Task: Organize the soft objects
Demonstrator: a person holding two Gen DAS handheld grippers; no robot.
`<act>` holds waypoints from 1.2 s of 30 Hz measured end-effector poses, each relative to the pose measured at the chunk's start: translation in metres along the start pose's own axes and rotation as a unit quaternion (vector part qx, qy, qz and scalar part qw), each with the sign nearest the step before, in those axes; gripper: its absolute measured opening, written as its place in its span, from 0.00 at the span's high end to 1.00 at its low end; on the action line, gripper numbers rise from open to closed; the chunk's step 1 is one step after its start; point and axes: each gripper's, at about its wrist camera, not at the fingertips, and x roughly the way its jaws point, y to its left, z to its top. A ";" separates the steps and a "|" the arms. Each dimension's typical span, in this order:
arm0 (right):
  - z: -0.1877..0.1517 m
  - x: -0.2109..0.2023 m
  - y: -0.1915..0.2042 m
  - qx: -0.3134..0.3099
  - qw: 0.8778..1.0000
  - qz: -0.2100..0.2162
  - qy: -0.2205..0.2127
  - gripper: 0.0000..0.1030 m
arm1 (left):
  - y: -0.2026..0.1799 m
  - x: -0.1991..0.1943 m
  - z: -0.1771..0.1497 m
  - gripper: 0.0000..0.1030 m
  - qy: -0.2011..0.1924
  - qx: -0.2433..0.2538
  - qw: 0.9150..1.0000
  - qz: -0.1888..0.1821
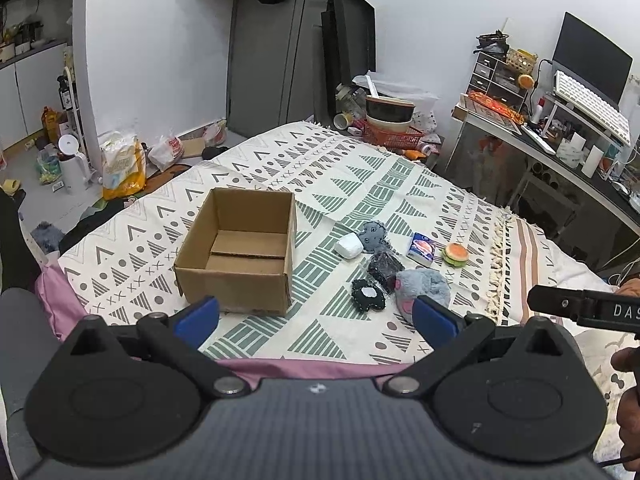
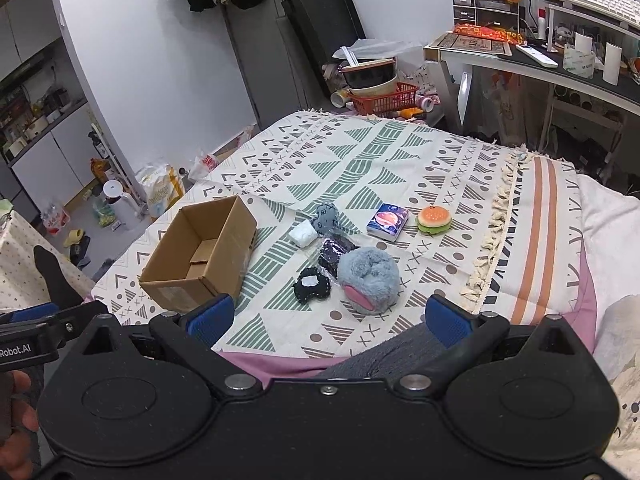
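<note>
An empty open cardboard box (image 1: 240, 248) (image 2: 200, 252) sits on the patterned cloth (image 1: 360, 184) (image 2: 380, 152). To its right lie a grey furry plush (image 1: 424, 286) (image 2: 368, 280), a small black pad with a white patch (image 1: 368, 295) (image 2: 312, 285), a dark wrapped item (image 1: 385, 266) (image 2: 335, 252), a grey-blue plush (image 1: 373, 235) (image 2: 326, 216), a white soft packet (image 1: 349, 245) (image 2: 303, 233), a blue tissue pack (image 1: 421, 249) (image 2: 387, 221) and a burger squishy (image 1: 456, 255) (image 2: 434, 219). My left gripper (image 1: 316, 318) is open near the cloth's front edge. My right gripper (image 2: 328, 318) is open too, holding nothing.
The cloth covers a bed with a pink sheet edge (image 1: 304, 366) at the front. A red basket with bowls (image 2: 384, 96) stands past the far edge. A cluttered desk (image 2: 560, 60) is at the right, bags and a white jug (image 1: 74, 170) on the floor at the left.
</note>
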 end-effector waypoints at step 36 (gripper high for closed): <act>0.007 0.010 -0.020 0.004 1.000 0.006 -0.007 0.00 | -0.032 0.025 0.002 0.01 0.009 0.032 0.999 -0.003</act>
